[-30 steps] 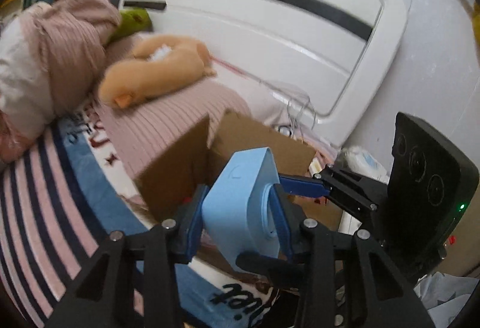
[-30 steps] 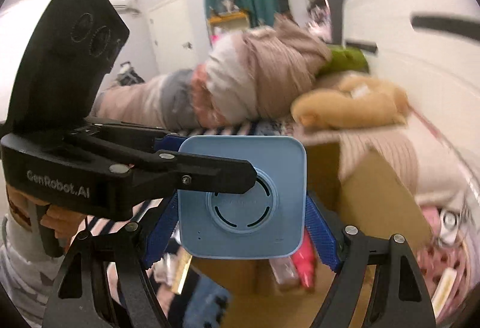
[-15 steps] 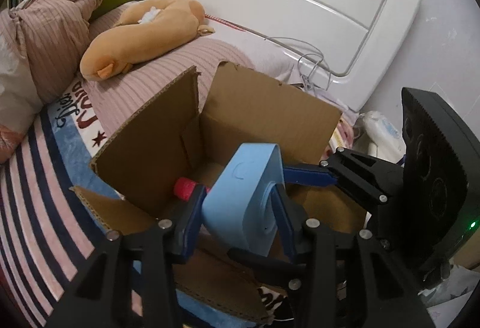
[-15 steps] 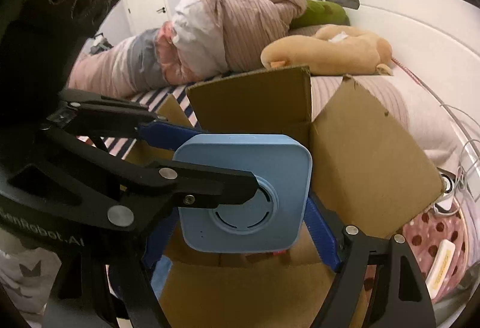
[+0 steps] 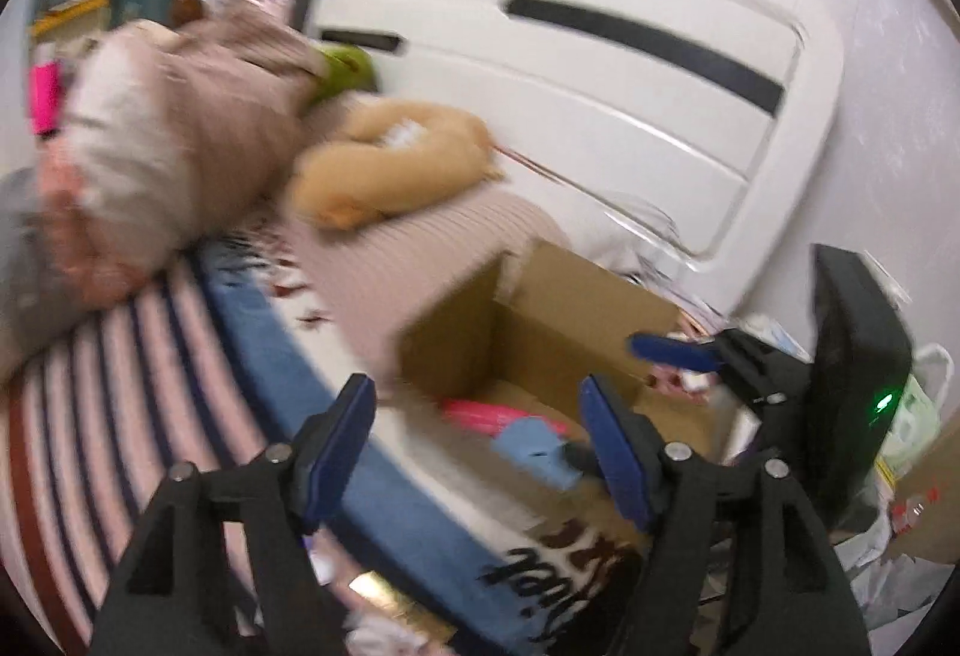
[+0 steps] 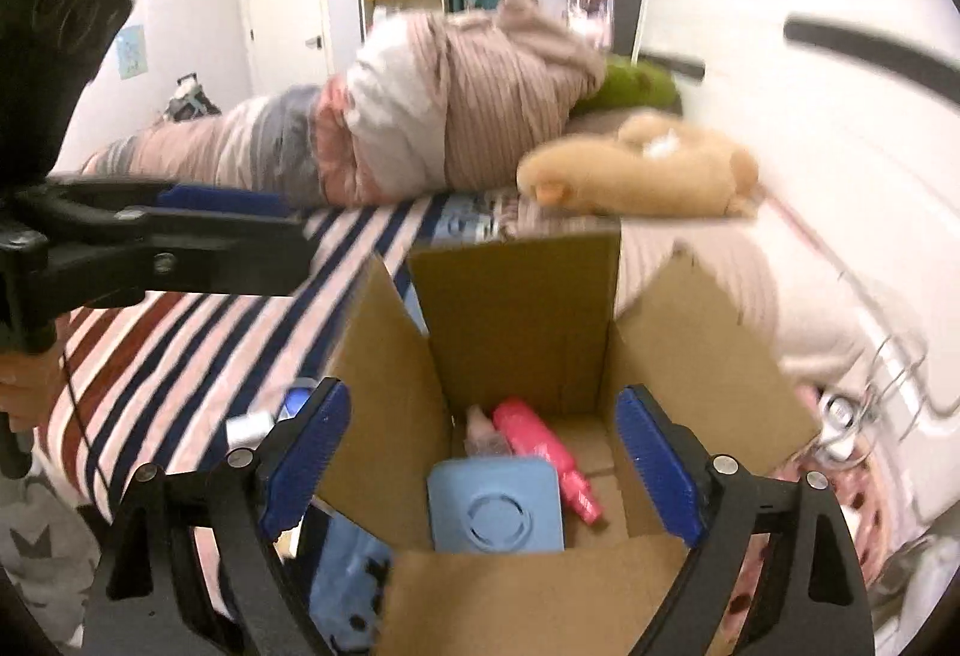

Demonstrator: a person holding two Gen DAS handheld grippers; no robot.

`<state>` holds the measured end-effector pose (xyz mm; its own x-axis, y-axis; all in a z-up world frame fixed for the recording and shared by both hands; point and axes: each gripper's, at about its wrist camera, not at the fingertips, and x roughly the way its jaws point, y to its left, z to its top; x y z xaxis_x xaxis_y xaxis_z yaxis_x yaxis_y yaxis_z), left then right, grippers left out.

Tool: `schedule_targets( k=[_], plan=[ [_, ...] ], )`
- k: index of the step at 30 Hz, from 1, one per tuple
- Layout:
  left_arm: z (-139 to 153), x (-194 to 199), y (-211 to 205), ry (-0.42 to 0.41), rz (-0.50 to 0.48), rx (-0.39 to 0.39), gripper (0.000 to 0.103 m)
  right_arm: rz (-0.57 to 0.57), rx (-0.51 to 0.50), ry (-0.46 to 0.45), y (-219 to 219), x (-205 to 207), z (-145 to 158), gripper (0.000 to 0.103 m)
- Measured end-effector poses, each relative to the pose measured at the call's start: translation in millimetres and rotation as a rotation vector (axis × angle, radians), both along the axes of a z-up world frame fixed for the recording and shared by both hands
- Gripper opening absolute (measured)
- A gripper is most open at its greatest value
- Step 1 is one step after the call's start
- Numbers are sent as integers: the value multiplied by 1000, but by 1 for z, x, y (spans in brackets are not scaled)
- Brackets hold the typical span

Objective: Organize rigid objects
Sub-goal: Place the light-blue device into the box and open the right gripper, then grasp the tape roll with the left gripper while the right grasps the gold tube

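A light blue square device lies flat in the open cardboard box, beside a pink bottle. My right gripper hovers above the box mouth. Its jaws are opening, the device lies well below them and the pads touch nothing. My left gripper is off to the left of the box, over the bed's edge. Its jaws are also opening and hold nothing. Beyond its right finger the device and the pink bottle show blurred inside the box.
The box sits on a striped bed cover. An orange plush toy and a heap of bedding lie behind it, against a white headboard. Wire hangers lie to the right. A hand holds the left gripper's handle.
Both grippers have let go of the blue device, which now lies in the box. The left gripper has drawn back left and up, away from the box. Both pairs of jaws stand wider.
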<state>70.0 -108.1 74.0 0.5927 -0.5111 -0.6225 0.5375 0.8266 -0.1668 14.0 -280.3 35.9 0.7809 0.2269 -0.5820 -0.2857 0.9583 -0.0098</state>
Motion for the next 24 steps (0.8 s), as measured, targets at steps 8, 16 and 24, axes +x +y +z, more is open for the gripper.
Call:
schedule_targets(
  k=[8, 16, 24],
  plan=[
    [-13, -42, 120, -82, 275, 45, 73, 228, 40, -62, 81, -23, 34, 92],
    [-100, -58, 182, 45, 344, 9, 73, 382, -43, 159, 156, -25, -45, 73],
    [-170, -63, 147, 205, 258, -19, 73, 168, -124, 394, 128, -12, -157, 31]
  ],
)
